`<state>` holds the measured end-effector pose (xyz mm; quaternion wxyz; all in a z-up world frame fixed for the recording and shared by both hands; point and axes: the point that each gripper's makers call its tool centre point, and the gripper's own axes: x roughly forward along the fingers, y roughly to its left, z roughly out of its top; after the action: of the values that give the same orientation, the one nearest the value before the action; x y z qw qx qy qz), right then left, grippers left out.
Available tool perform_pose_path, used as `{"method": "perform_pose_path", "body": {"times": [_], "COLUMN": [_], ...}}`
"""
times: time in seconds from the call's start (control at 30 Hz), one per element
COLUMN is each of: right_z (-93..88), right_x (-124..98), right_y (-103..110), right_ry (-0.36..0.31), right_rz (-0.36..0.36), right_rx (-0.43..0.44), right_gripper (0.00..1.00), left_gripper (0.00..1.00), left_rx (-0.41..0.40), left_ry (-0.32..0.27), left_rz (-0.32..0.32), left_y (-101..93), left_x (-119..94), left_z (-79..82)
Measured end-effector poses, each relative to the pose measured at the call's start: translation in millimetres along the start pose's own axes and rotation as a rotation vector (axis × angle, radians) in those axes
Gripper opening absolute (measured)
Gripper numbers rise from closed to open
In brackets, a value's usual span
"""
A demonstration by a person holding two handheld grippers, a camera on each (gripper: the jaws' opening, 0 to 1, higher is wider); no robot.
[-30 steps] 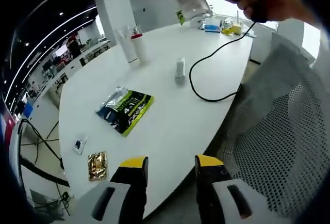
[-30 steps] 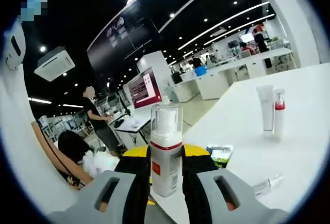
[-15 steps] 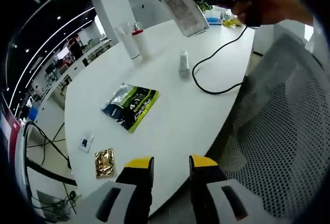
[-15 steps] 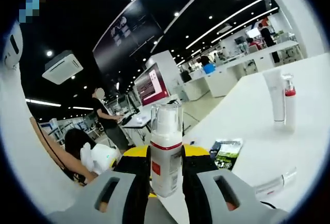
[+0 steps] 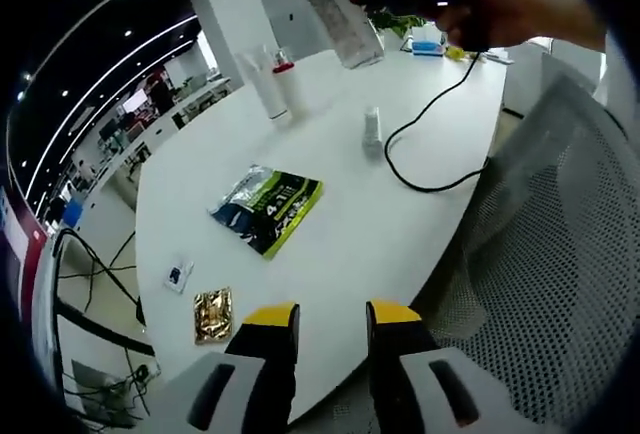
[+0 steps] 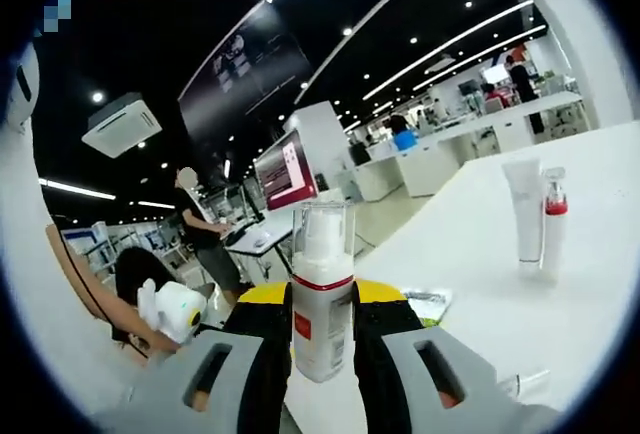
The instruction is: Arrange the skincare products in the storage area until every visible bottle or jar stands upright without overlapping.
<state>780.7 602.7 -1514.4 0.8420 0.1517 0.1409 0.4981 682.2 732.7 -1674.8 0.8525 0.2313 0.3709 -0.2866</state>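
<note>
The right gripper [image 6: 322,339] has carried the pump bottle [image 6: 320,292] nearer the table's [image 5: 330,244] far edge – jaws clenched on it. Tube [image 5: 267,81] and red-capped bottle [image 5: 288,82] stand there; a vial [image 5: 372,131] lies mid-table. Left gripper [image 5: 332,326] – released, idle

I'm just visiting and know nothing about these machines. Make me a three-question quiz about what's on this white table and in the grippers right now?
1. True or false: the right gripper is shut on a white pump bottle with a clear cap.
2. Which things stand upright together at the far side of the table?
A. a white tube and a red-collared bottle
B. two glass jars
C. a stack of boxes
3. Fill in: the green and black sachet lies ____ on the table.

Key: 1 true; 2 A; 3 flat. The left gripper holds nothing, its jaws apart above the near table edge.
</note>
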Motion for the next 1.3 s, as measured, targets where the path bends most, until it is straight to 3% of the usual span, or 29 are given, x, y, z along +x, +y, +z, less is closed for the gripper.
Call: {"method": "perform_pose_path", "body": {"times": [0.27,0.7,1.0,1.3], "right_z": [8.8,5.5,-16.1,-19.1], "right_x": [-2.3,16.6,34.2,47.0], "right_y": [-19.7,-44.7,-44.7,-50.4], "right_ry": [-0.016,-0.024,0.053,0.087], "right_rz": [-0.064,-0.11,-0.099,-0.1], "right_rx": [-0.073,-0.074,-0.091,-0.116], "right_gripper": [0.2,0.2,0.2,0.2], "left_gripper": [0.27,0.27,0.25,0.24], "left_rx": [0.002,0.012,-0.005,-0.014], "left_ry": [0.028,0.085,0.088,0.083], "left_rz": [-0.034,-0.064,-0.053,-0.038], "left_y": [-5.7,-11.7,-7.8,-3.6], "left_x": [3.6,6.6,6.1,5.9], "left_z": [-4.9,-15.1,-16.9,-18.0]}}
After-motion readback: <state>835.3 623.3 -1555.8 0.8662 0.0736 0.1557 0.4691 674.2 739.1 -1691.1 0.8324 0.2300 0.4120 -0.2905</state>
